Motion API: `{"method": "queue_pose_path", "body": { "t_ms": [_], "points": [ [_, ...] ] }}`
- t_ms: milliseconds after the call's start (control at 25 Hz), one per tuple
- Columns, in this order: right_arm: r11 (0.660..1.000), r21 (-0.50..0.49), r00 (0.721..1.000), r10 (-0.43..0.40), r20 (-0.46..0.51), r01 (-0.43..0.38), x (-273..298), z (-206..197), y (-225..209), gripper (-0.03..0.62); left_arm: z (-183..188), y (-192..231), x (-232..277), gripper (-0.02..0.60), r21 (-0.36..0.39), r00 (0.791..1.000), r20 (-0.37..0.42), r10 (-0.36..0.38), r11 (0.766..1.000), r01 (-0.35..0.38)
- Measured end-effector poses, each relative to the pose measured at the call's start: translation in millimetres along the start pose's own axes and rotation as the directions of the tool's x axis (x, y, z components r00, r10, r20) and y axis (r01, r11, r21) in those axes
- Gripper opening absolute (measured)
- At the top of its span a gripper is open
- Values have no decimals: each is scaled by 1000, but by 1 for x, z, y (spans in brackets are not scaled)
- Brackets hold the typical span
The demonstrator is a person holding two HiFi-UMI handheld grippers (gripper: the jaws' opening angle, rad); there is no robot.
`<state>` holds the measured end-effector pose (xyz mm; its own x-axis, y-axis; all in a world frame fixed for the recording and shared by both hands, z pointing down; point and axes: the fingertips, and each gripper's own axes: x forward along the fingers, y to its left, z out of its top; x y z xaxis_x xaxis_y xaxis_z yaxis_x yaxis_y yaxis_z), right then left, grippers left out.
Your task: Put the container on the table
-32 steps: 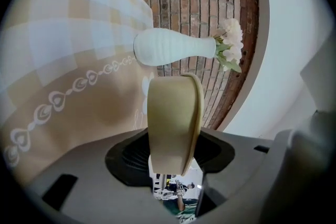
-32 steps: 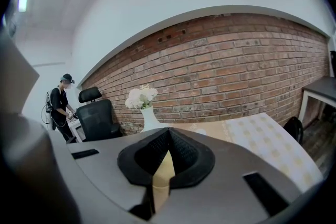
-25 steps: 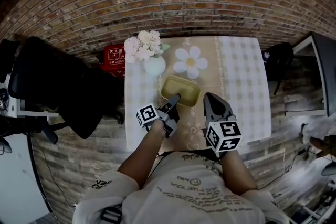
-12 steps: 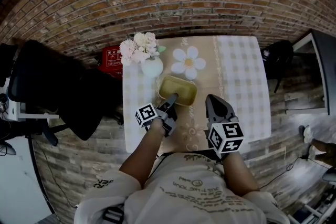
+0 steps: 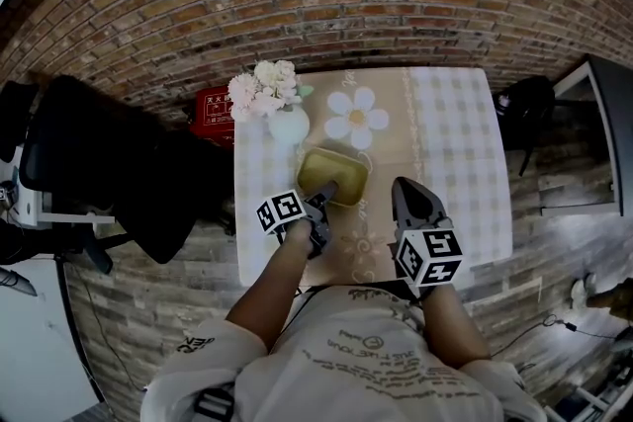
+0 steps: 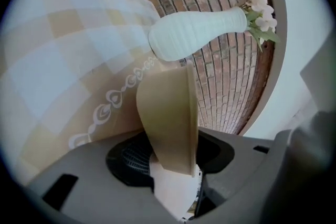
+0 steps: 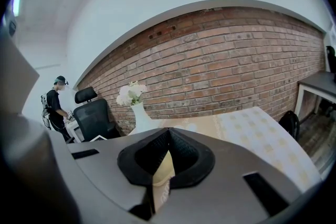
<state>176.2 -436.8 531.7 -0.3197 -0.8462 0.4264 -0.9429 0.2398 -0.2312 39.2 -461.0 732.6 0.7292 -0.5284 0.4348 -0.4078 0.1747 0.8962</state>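
As the left gripper (image 5: 326,190) tilts downward, its fingers are closing on the container's (image 5: 334,175) six-o'clock wall. The right gripper (image 5: 407,189) hovers at four o'clock over the tabletop (image 5: 455,143), fingers together.

There is one table (image 5: 457,148), one olive container (image 5: 336,170), one white flower vase (image 5: 289,126), one black chair (image 5: 109,163) and one red box (image 5: 212,104).

The vase (image 5: 289,124) stands on the table (image 5: 455,143) behind the container (image 5: 333,175).
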Motion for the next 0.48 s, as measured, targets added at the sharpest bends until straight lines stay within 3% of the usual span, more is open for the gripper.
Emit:
{"method": "queue_pose_path", "body": {
  "t_ms": [280, 400, 480],
  "points": [
    [1000, -6, 1000, 0, 10, 0, -4, 3, 2, 3, 3, -7, -6, 220, 210, 998, 9, 62, 976, -63],
    [1000, -12, 1000, 5, 12, -5, -4, 4, 5, 2, 6, -10, -11, 235, 297, 996, 22, 90, 950, -92],
    [1000, -18, 1000, 9, 13, -9, -3, 5, 7, 3, 8, -6, -15, 239, 356, 989, 36, 146, 923, -149]
  ]
}}
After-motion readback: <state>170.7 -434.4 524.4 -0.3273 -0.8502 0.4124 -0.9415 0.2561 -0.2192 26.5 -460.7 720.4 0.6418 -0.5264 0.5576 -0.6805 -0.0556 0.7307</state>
